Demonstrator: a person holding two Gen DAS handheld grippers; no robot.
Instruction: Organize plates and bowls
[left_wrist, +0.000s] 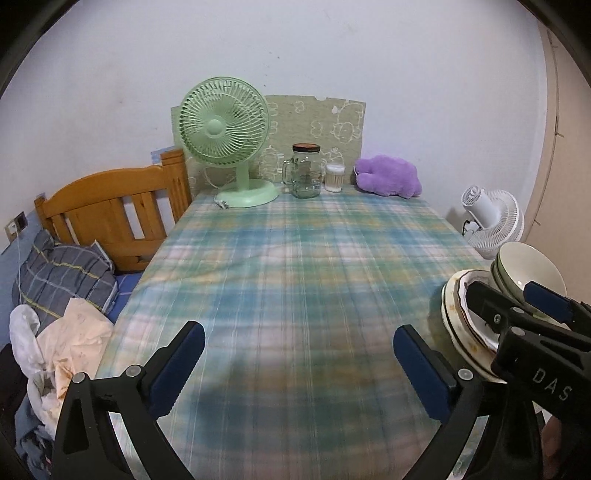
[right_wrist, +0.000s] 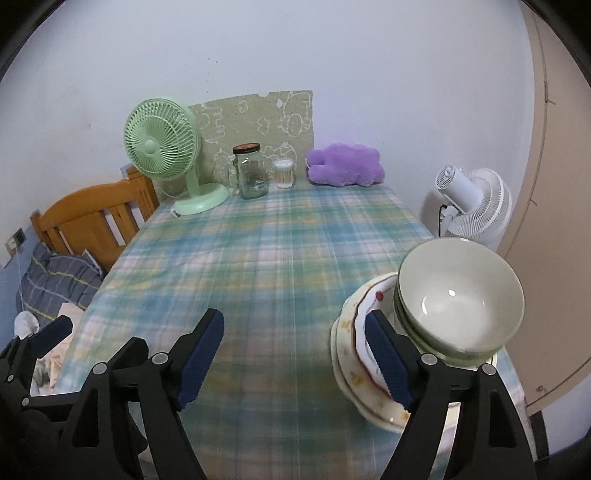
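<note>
Risk: bowls (right_wrist: 458, 299) sit nested on the plates (right_wrist: 354, 354), and the stack is at the near right of the table (right_wrist: 258, 258), close to its right edge. Clipping the bowl rim or shoving the plates sideways could tip or slide the lot off. A glazed rim may also slip between the pads.

Left gripper (left_wrist: 299, 369): jaws wide open, holding nothing, only tablecloth between them. Right gripper (right_wrist: 295, 362): also wide open and empty; its right pad overlaps the plate rim in view, contact can't be confirmed.
</note>
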